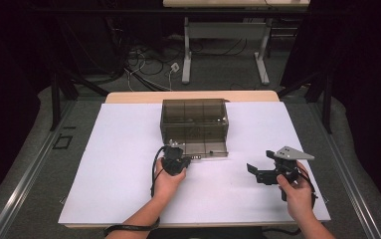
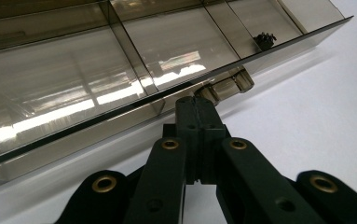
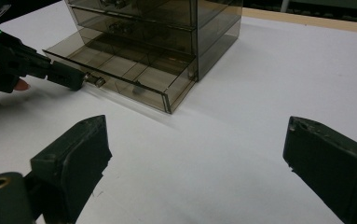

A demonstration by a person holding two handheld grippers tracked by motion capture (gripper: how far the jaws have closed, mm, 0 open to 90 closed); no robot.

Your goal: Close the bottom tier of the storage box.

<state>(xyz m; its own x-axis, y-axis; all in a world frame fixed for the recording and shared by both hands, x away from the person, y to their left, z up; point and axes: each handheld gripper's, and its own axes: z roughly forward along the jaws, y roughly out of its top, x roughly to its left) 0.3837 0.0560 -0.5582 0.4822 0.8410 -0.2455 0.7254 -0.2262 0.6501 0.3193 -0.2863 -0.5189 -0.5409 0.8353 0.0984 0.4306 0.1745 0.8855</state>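
Smoked-plastic drawer unit (image 1: pixel 194 118): stands mid-counter toward the far edge, on the white sheet (image 1: pixel 118 164); upper drawers shut, bottom drawer (image 1: pixel 199 148) pulled out toward the person.
Drawer axis: long side runs left-right across the counter; front panel faces the person; dividers split it into compartments.
Drawer knob (image 2: pixel 225 88): small cylindrical pull at the middle of the front panel, pointing at the person.
Left gripper (image 1: pixel 174 160): directly in front of the drawer; fingers (image 2: pixel 197 119) pressed together with their tips at the knob. Whether they clamp the knob or only touch it, cannot tell.
Right gripper (image 1: pixel 258 172): to the right of the unit, well apart from it, above bare sheet; fingers (image 3: pixel 71 161) spread wide, nothing between them.
Contents: one small dark toothed part (image 2: pixel 264 40) in an end compartment of the open drawer, against the front wall.
Surroundings: second table (image 1: pixel 226 30) and floor cables (image 1: pixel 148 67) beyond the counter.
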